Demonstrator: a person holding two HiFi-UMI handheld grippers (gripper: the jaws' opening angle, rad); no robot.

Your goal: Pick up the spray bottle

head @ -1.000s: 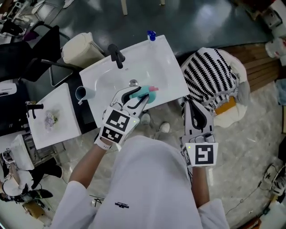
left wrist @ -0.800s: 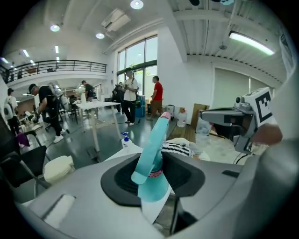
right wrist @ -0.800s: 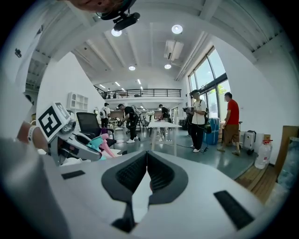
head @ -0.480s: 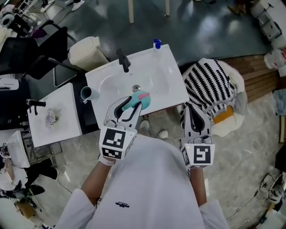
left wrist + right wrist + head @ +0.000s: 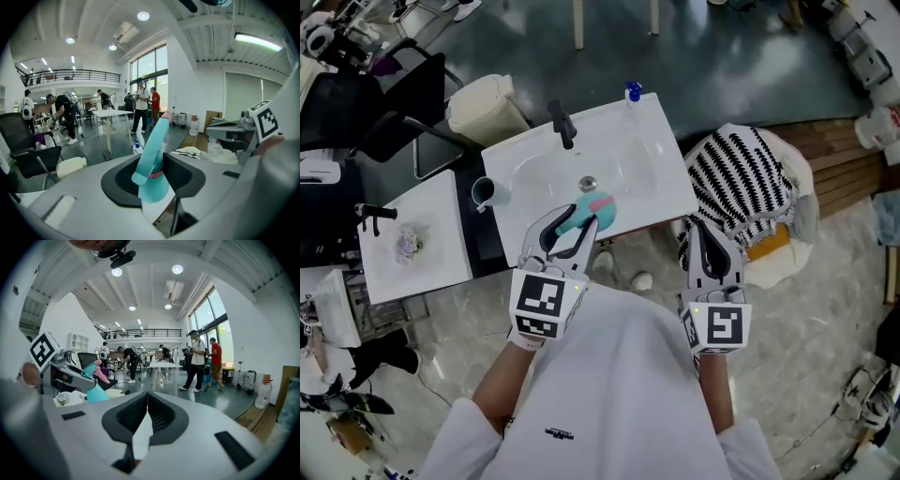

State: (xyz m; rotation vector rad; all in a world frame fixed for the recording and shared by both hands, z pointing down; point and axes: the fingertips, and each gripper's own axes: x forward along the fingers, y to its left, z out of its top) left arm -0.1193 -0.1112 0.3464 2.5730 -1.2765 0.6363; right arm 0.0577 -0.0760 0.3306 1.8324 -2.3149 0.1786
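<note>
Left gripper (image 5: 581, 218) clamped on the teal spray bottle (image 5: 153, 161), held over the front edge of the white sink (image 5: 649, 161). Neck band print illegible; bottle base hidden. Right gripper (image 5: 146, 412) closed, empty.

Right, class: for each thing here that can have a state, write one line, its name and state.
spray bottle: held in the air, tilted, by the left gripper.
left gripper: shut on the spray bottle.
right gripper: shut, empty.
faucet: no water seen running.
cup: upright beside the sink.
</note>
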